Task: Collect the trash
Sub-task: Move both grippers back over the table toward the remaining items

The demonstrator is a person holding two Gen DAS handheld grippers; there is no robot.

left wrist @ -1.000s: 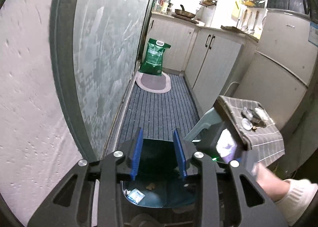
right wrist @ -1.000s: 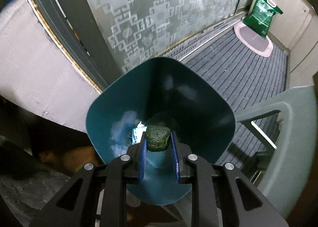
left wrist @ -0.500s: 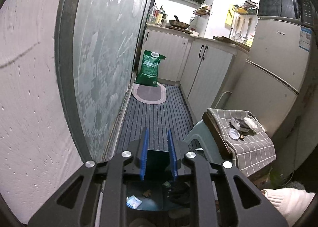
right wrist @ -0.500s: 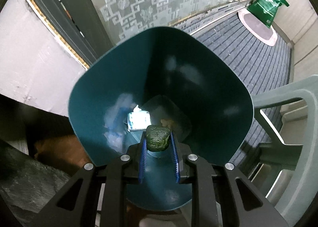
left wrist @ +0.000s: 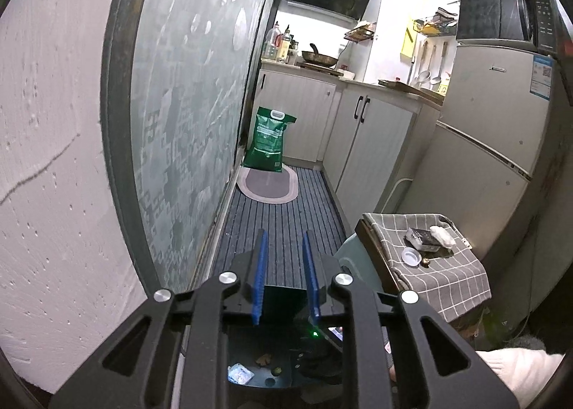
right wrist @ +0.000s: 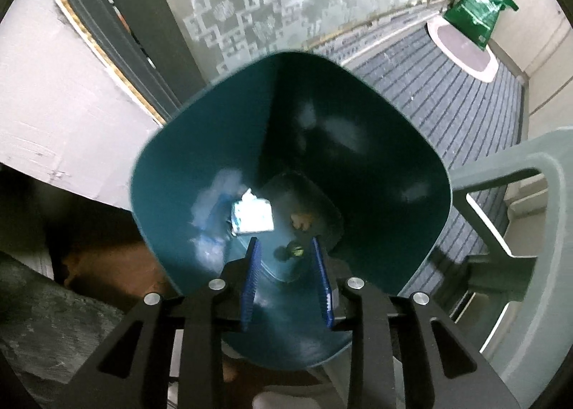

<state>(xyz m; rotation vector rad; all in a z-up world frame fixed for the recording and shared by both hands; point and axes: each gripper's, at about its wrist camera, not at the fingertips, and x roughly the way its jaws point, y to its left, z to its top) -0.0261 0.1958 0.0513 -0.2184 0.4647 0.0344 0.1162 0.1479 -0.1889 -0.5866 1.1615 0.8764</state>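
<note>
- Opening up on the right gripper (right wrist: 285, 241), spreading the blue pads directly above the teal bin (right wrist: 376, 158), with nothing pinched between them any more.
- Dropping the dark green lump (right wrist: 293, 250), clamped tight between those pads half a second ago and now lying blurred low in the bin, just beyond the fingertips.
- Joining a shiny wrapper (right wrist: 252, 217) and a small tan scrap (right wrist: 301, 220) already sitting on the bin floor.
- Counting that piece as collected, judging by its place inside the bin walls.
- Narrowing on the left gripper (left wrist: 284, 233) compared with a second ago, keeping the pads close but apart and gripping nothing at all.
- Lifting the left view as well, looking along the kitchen floor rather than down into the bin.
- Still waiting on the checked cloth (left wrist: 447, 265) over the stool, off to the right: a black packet (left wrist: 422, 239), a crumpled white wad (left wrist: 442, 235) and a small white lid (left wrist: 410, 256).
- Probably heading there next, and needing a wider spread before going for the packet.
</note>
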